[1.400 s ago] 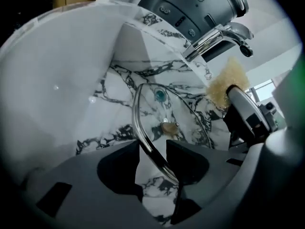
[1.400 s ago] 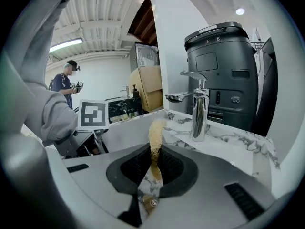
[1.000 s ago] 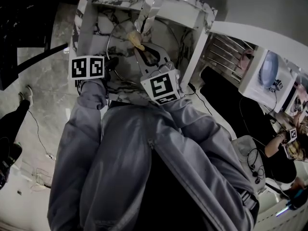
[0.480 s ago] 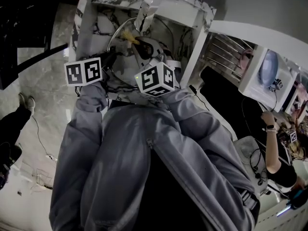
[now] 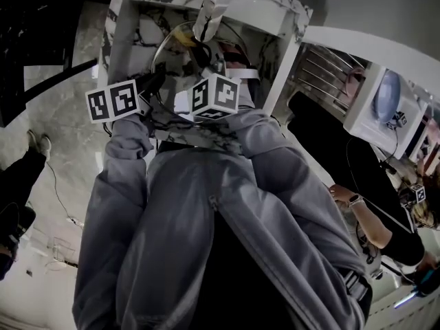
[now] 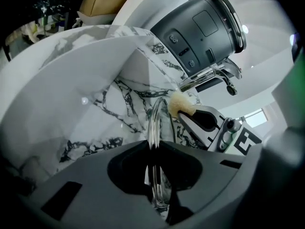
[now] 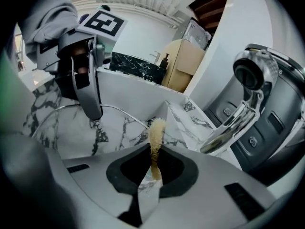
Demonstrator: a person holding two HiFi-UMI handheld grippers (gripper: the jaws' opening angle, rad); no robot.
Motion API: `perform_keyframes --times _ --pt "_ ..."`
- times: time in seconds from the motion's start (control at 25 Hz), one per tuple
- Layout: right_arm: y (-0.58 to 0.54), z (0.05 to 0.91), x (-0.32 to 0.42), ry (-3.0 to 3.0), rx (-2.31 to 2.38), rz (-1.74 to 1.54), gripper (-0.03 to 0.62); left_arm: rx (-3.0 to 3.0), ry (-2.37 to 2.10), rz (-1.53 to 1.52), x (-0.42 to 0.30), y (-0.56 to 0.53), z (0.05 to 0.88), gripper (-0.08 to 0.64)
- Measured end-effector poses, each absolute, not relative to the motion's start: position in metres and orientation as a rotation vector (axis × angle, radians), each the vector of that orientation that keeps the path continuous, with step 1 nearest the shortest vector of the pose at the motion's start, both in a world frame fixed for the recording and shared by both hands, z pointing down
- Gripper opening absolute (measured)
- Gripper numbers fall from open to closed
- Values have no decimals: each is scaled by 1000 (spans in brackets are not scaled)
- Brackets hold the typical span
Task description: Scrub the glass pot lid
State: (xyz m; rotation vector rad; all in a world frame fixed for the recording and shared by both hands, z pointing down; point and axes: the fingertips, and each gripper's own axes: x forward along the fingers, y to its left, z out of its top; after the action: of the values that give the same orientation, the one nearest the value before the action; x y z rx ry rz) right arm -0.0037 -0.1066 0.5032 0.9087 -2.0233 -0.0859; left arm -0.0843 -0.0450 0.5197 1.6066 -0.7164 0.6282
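Presently, a person in a grey jacket [image 5: 206, 218] stands at the white marble sink with dark veining [image 5: 127, 40], a gripper in each hand, both reaching down into the sink.

The left gripper [image 6: 155, 149] has just been closing its jaws. They are now clamped on the rim of the round glass pot lid with a metal edge [image 6: 153, 120], which is held on edge inside the sink.

The right gripper [image 7: 153, 168] has its jaws pressed together on a tan fibrous scrubbing pad [image 7: 156, 130]. The pad's free end projects beyond the jaws, inside the sink and just beside the face of the lid. Contact between pad and glass cannot be confirmed.

A curved chrome tap [image 7: 238, 123] overhangs the sink from its far side, above both grippers. A dark grey cylindrical unit with buttons [image 6: 205, 27] stands behind the sink, at the tap.
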Motion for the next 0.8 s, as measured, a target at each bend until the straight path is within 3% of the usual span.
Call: perform_keyframes --times 0.8 --pt "-82 536 -58 -1939 558 -115 49 1594 -796 589 -105 -63 522 67"
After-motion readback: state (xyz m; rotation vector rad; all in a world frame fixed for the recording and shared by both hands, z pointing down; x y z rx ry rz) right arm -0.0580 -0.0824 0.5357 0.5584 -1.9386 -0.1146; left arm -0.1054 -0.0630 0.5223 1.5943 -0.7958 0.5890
